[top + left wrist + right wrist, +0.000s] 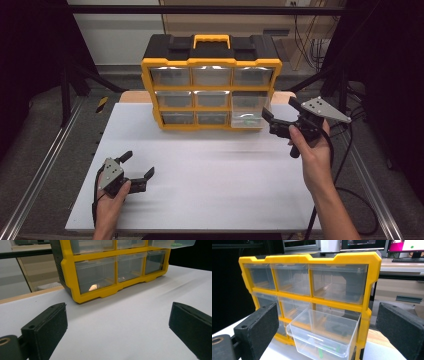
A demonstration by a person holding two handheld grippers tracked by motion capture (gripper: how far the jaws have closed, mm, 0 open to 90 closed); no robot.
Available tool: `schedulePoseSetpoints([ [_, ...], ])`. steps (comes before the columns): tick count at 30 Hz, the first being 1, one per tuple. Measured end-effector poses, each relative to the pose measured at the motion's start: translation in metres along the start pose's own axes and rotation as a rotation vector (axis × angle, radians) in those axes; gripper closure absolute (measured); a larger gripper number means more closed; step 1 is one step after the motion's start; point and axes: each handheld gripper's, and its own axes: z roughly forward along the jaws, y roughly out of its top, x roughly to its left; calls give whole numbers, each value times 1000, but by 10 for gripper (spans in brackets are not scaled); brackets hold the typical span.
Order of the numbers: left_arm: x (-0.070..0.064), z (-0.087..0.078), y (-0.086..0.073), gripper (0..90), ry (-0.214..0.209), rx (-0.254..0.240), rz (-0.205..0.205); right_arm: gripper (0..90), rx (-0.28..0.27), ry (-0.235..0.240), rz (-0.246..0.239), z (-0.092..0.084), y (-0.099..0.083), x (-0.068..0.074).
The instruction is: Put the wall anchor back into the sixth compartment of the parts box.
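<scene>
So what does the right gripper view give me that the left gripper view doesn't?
The right gripper view looks into the pulled-out clear drawer, with small green and dark pieces inside, and takes in the cabinet's top row and monitors behind. The left gripper view has the cabinet's bottom row of shut drawers and a long stretch of white table. Both show the yellow drawer cabinet and open jaws holding nothing.
</scene>
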Motion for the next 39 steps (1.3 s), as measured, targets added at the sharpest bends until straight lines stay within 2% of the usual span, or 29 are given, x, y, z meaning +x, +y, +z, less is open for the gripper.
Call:
schedulePoseSetpoints([
  [6, 0, 1, 0, 18, -9, 7, 2, 51, 10, -9, -43, -8, -9, 1],
  [8, 0, 1, -1, 18, -13, 11, 3, 52, 19, -24, -79, -12, -13, 3],
  [9, 0, 1, -1, 18, -14, 11, 4, 48, 30, -21, -98, -14, -15, 3],
  [15, 0, 1, 0, 17, -16, 8, 4, 40, 58, 7, -124, -23, -31, 7],
  [20, 0, 1, 0, 17, -23, 6, 1, 41, 70, 32, -113, -29, -50, 7],
  [24, -2, 1, 1, 17, -39, -2, 2, 55, 62, 35, -99, -34, -67, 5],
  [28, -3, 0, 2, 17, -56, -7, 12, 64, 43, 83, -59, -35, -88, 2],
  [36, 1, -4, 1, 17, -35, -16, -2, 75, 60, 119, -20, -35, -129, -4],
  [39, 2, -5, 1, 12, -19, -23, -14, 75, 68, 137, 9, -30, -141, -6],
])
